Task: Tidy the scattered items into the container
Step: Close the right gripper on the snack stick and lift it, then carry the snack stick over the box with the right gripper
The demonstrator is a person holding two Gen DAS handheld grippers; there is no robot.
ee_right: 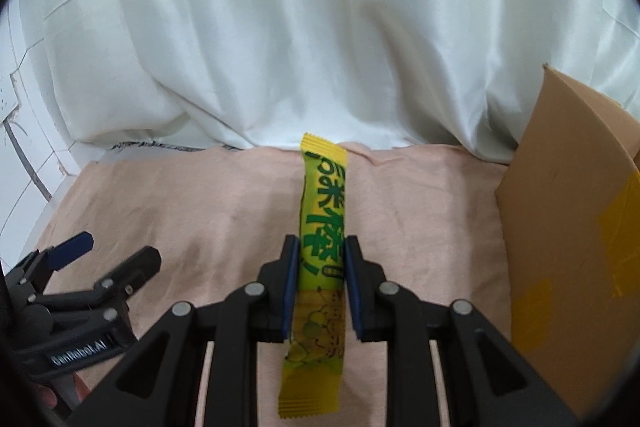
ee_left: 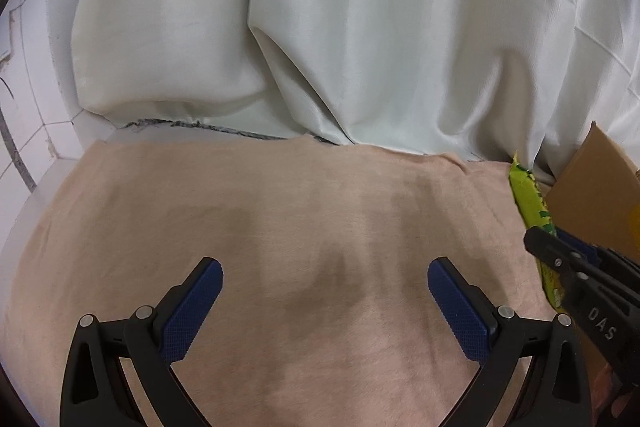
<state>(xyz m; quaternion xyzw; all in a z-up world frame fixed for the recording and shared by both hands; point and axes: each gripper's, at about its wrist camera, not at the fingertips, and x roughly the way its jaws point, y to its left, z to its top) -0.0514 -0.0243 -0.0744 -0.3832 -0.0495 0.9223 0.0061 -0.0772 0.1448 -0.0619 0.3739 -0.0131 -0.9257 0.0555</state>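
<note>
Item: snack packet (ee_right: 320, 239), long, yellow-green, printed wrapper. Runs up the centre of the right wrist view; nipped about its middle between the blue pads of the right gripper (ee_right: 320, 251), jaws narrowed onto it, both ends overhanging. A mid-length grip likely keeps it from drooping in carriage.

Container: cardboard box (ee_right: 568, 227), right edge of frame, flap raised, near the packet; probable destination.

Left gripper (ee_left: 325, 279): lower centre of its view, jaws wide apart, nothing held, over the pink cloth (ee_left: 280, 207) covering the worktop.

Backdrop: white curtain (ee_right: 300, 27).
</note>
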